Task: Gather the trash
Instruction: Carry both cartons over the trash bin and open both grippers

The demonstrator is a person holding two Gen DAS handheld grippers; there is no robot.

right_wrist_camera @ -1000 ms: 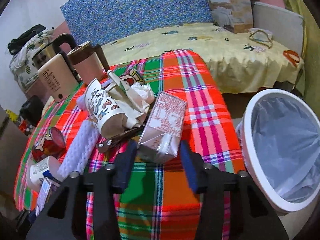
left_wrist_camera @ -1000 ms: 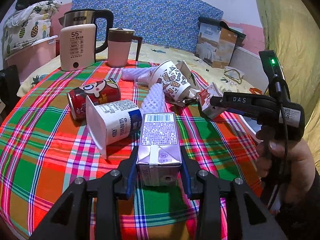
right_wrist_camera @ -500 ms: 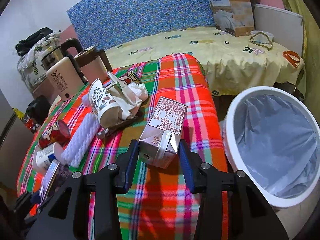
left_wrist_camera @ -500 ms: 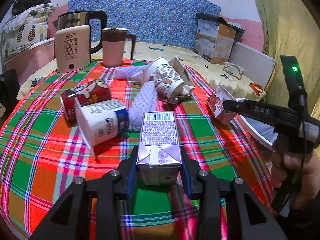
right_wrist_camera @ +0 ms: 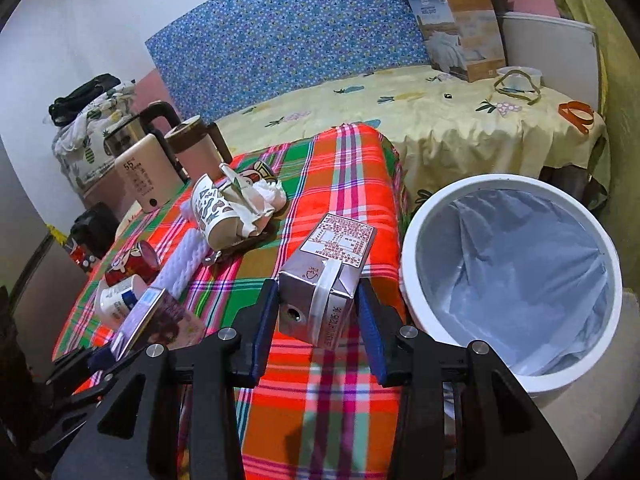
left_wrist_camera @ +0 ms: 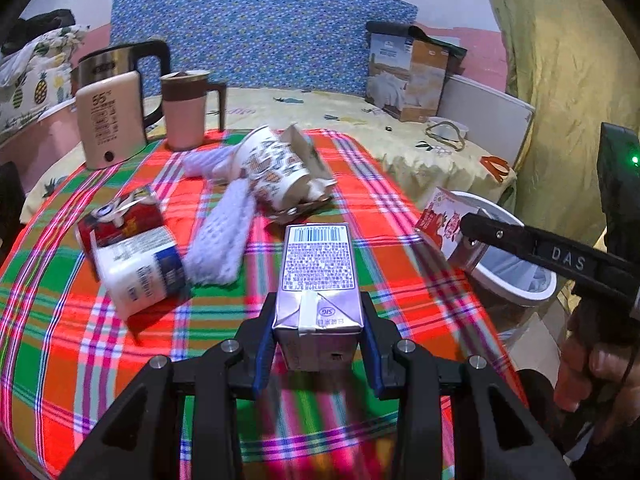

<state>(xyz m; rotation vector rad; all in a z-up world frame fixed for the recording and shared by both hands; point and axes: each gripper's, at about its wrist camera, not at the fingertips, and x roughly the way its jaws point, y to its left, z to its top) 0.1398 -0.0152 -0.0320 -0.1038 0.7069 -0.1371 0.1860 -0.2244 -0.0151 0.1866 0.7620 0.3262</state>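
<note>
Carrying two drink cartons off the plaid table (right_wrist_camera: 352, 160) toward the white bin (right_wrist_camera: 412, 264).
Left gripper (left_wrist_camera: 319, 344) clamps the purple carton (left_wrist_camera: 319, 268); right gripper (right_wrist_camera: 318, 320), jaws just narrowed, pinches the silver carton (right_wrist_camera: 328, 276) beside the bin's rim. Next, likely: reach over the opening and release.

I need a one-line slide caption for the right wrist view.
Right gripper clamps a silver drink carton with red print beside the white round bin lined with a grey bag.
</note>
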